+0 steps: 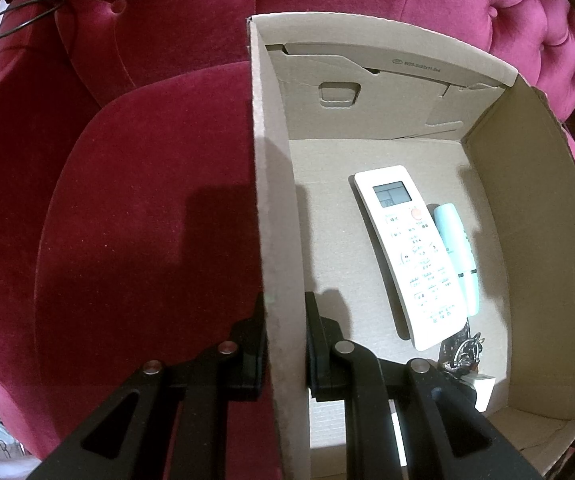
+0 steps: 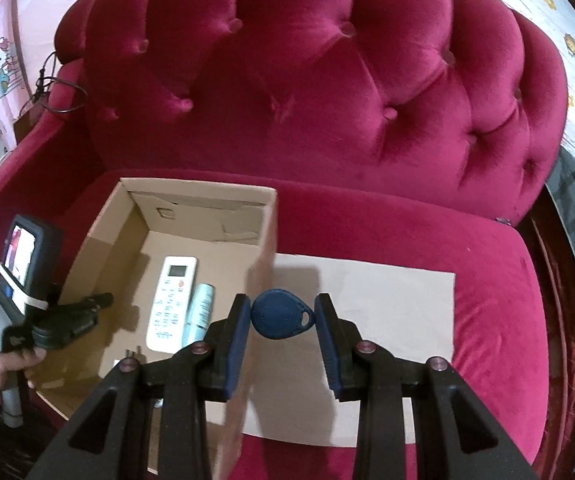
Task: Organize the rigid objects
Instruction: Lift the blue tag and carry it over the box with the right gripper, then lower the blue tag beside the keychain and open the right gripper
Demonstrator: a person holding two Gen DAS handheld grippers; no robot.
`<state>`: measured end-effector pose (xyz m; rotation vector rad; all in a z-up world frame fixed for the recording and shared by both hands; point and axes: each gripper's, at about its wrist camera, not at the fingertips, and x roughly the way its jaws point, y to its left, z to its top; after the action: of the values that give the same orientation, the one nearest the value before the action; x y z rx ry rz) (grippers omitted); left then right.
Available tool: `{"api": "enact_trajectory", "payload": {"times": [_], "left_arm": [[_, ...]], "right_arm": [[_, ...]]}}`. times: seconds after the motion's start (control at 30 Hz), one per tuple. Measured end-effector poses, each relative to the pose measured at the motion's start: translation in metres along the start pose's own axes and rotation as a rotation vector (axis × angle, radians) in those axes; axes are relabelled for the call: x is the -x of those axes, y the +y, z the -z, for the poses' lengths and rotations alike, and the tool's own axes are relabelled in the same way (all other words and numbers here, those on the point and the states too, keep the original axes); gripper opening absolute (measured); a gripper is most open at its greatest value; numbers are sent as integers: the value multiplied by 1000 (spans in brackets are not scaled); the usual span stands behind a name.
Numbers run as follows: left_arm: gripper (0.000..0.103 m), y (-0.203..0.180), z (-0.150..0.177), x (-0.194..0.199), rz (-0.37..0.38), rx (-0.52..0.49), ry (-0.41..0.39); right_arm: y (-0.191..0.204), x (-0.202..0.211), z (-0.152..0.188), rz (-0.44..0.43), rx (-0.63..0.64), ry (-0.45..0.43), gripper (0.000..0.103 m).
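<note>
Key fob, blue and teardrop-shaped, is sitting between my right gripper fingers, whose jaws are standing about fob-wide; I cannot tell whether both pads are pressing it. It is hanging just right of the cardboard box wall, over a flat cardboard sheet. My left gripper is pinching the box's left wall. Farther inside, a white remote and pale tube are lying side by side on the red sofa.

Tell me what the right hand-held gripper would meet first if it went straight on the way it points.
Probably the blue key fob, lying between the open fingers of the right hand-held gripper. Beyond it lies the flat cardboard sheet on the sofa seat; depth is unclear.
</note>
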<state>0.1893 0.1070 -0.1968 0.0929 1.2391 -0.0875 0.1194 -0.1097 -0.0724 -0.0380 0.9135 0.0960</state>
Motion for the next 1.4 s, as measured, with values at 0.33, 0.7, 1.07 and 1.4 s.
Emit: {"api": "enact_trajectory", "payload": {"times": [0.33, 0.7, 1.07, 1.4], "left_arm": [[16, 0, 0, -1, 4, 0, 0], [16, 0, 0, -2, 8, 2, 1], [16, 1, 0, -2, 13, 5, 1], [17, 1, 0, -4, 14, 7, 1]], "right_arm": [[42, -12, -10, -67, 40, 17, 35], [78, -41, -5, -104, 83, 71, 35], [100, -81, 20, -114, 87, 165, 35], [105, -102, 31, -99, 57, 206, 35]]}}
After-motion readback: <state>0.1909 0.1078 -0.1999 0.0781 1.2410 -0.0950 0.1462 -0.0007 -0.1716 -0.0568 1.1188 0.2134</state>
